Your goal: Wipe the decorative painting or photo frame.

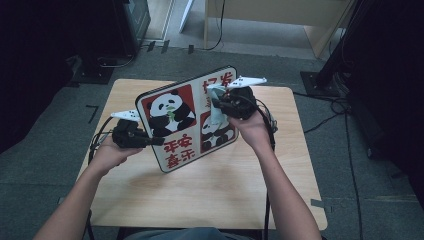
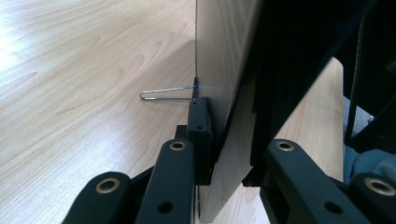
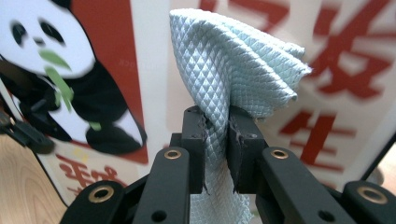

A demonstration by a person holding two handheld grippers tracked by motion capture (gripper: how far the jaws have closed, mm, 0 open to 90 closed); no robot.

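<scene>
So the left gripper was clamped on the panda board's left edge, holding it tilted up off the table, while the right gripper pinched a blue cloth right against its upper face.

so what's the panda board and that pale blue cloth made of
The panda board looks like a thin rigid panel with a glossy printed face, possibly coated plastic or metal; its surface reflects light. The pale blue cloth seems to be microfibre, judging by its quilted diamond weave and soft folds.
</scene>
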